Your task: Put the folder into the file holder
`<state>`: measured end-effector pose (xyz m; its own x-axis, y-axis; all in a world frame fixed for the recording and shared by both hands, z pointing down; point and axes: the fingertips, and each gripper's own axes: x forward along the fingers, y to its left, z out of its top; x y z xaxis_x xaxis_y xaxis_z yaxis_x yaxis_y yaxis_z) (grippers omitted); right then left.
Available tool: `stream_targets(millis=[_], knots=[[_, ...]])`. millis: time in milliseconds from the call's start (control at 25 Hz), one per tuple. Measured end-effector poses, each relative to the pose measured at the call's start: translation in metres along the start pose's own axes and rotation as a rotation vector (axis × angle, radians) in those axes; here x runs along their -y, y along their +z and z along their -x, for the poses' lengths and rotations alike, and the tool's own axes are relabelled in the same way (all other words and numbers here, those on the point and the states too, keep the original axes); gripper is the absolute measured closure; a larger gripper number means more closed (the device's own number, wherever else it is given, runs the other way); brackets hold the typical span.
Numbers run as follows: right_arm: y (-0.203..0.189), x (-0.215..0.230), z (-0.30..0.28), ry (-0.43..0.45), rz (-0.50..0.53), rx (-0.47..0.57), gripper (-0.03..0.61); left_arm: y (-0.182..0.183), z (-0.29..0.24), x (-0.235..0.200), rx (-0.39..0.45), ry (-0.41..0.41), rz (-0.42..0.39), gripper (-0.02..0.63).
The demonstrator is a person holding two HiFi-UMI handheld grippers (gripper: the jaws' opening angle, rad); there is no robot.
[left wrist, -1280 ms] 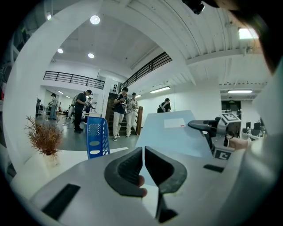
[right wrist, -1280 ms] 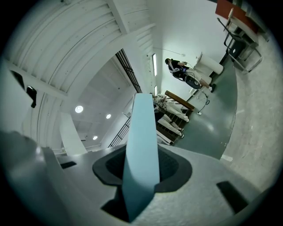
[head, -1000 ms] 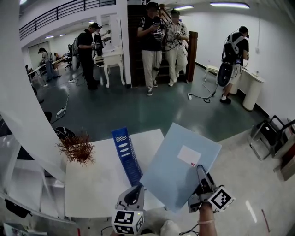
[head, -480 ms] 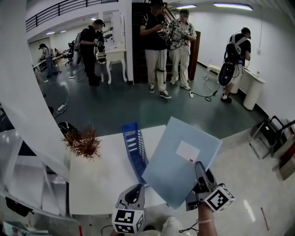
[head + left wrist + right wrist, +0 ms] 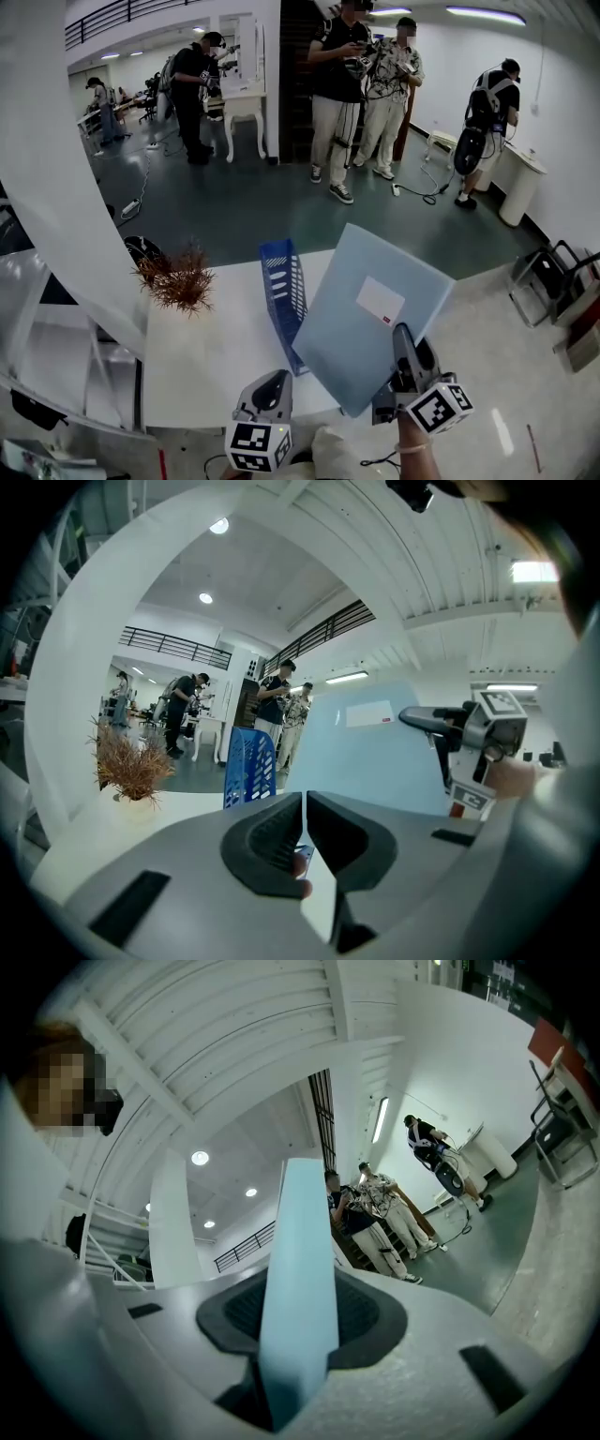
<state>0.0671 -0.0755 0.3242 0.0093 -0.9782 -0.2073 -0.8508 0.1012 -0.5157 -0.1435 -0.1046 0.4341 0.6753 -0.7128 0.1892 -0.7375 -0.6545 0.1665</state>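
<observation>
On the head view I have a white rectangular tabletop (image 5: pixel 202 361) below me, standing on a dark green floor (image 5: pixel 234 216) in a large white-walled room, with a broad white curved beam (image 5: pixel 47 187) sweeping down the left side and several people standing further back near a dark stairway. A blue perforated plastic file holder (image 5: pixel 284 291) stands upright on the table, a reddish-brown dried plant (image 5: pixel 178 281) sits well to its left, and the rest of the top is bare. The right gripper (image 5: pixel 403 336) holds a pale blue flat folder (image 5: pixel 370 314) with a white label by its lower corner, tilted in the air just to the right of the file holder and not inside it. The left gripper (image 5: pixel 277 379) hovers low over the near table edge. On the left gripper view my jaws stand together with nothing clamped; beyond them I see the file holder (image 5: pixel 248 766), the plant (image 5: pixel 131 766), the folder (image 5: pixel 366 752) and the right gripper (image 5: pixel 422 719) gripping it, under a white ribbed ceiling with strip lights. On the right gripper view the jaws are clamped on the folder's edge (image 5: pixel 298 1269), which rises straight up between them, with the ceiling lights, a railing and standing people (image 5: pixel 375 1222) behind.
</observation>
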Motion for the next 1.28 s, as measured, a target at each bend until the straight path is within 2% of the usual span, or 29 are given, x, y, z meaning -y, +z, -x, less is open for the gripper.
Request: stream_targets(millis=[480,920,1280], knots=[[0.002,-0.020,-0.018,0.052,0.054,0.023,0.431,0.004,-0.003,-0.006,0.002,0.034,-0.001,0.598],[-0.001,-0.049,-0.032,0.121,0.196,0.039,0.431,0.009,-0.008,-0.013,0.015,0.065,-0.003,0.598],[-0.005,-0.065,-0.045,0.150,0.236,0.048,0.431,0.013,-0.004,-0.020,0.019,0.087,-0.002,0.598]])
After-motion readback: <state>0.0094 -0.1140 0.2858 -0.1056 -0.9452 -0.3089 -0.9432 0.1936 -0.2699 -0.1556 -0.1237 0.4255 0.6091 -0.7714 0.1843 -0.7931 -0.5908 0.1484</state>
